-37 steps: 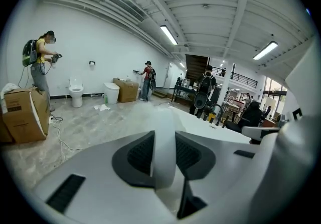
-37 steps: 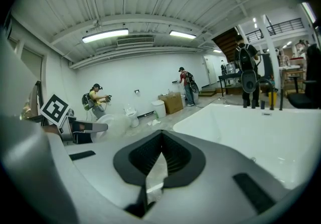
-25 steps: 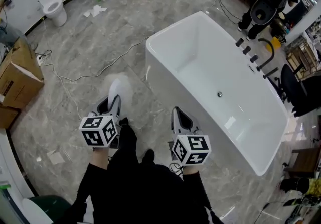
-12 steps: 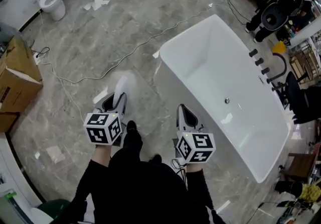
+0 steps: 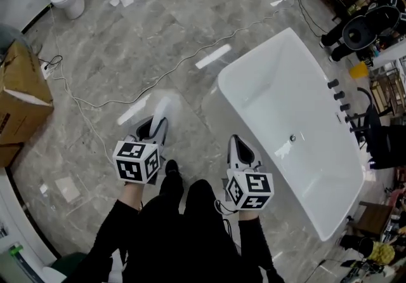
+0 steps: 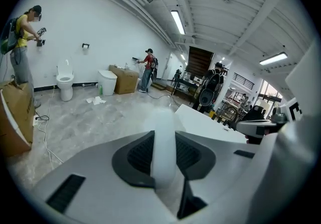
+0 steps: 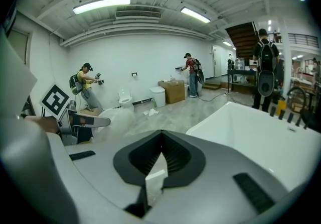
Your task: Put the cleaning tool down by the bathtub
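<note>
Left tongs tight on cleaning tool, right tongs closed, side by side

No text or label can be read.

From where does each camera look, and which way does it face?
Head view: on the person's head, facing steeply down at bathtub; sleeves, left gripper, right gripper show.
Left gripper view: on that gripper, along jaws gripping the cleaning tool, toward a toilet.
Right gripper view: on that gripper, toward the bathtub; left gripper shows.
All share the bathtub.
</note>
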`<action>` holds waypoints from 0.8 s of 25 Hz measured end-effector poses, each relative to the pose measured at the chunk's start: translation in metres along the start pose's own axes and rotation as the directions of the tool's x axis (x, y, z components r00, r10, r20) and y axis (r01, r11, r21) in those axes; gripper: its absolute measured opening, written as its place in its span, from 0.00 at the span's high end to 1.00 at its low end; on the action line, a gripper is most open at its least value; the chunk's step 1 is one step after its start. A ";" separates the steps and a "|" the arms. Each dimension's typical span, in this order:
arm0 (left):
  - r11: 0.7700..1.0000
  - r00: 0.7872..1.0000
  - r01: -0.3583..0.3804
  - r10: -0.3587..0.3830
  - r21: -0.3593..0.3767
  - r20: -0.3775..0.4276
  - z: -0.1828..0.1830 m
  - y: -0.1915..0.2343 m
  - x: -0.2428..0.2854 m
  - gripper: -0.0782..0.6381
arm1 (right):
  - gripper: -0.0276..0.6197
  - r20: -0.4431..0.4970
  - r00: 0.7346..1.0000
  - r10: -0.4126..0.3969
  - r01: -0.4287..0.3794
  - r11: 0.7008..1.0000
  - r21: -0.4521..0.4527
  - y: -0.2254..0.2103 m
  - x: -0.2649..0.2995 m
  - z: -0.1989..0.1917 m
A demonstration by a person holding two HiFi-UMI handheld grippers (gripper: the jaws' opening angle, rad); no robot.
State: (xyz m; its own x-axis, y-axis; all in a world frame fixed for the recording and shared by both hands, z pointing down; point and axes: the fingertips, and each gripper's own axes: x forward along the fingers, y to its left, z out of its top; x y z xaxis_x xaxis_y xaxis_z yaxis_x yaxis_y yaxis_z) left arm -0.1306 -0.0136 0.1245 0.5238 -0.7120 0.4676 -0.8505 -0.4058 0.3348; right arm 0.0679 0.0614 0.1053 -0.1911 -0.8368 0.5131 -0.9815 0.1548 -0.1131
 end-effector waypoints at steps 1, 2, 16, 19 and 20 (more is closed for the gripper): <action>1.000 1.000 -0.003 0.003 -0.001 -0.005 0.000 0.006 0.006 0.75 | 0.96 -0.004 1.000 0.002 -0.002 1.000 -0.006 0.000 0.008 0.000; 1.000 1.000 -0.006 0.006 -0.003 -0.010 -0.001 0.011 0.012 0.75 | 0.96 -0.008 1.000 0.004 -0.004 1.000 -0.012 -0.001 0.015 0.000; 0.996 0.998 -0.060 0.057 -0.070 -0.038 -0.024 0.057 0.139 0.75 | 0.96 -0.075 0.990 0.121 -0.126 0.989 -0.071 -0.016 0.146 -0.024; 0.993 0.997 -0.073 0.071 -0.089 -0.033 -0.037 0.072 0.169 0.75 | 0.96 -0.088 0.982 0.165 -0.171 0.982 -0.076 -0.012 0.176 -0.045; 0.993 0.997 -0.076 0.074 -0.089 -0.034 -0.043 0.077 0.179 0.75 | 0.96 -0.093 0.981 0.169 -0.176 0.982 -0.076 -0.013 0.186 -0.053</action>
State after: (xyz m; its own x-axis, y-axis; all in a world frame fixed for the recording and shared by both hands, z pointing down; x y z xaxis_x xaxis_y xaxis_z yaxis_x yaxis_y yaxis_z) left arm -0.0996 -0.1476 0.2696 0.4611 -0.7203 0.5183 -0.8802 -0.2974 0.3698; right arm 0.0439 -0.0681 0.2473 -0.3544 -0.7464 0.5633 -0.9309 0.3387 -0.1369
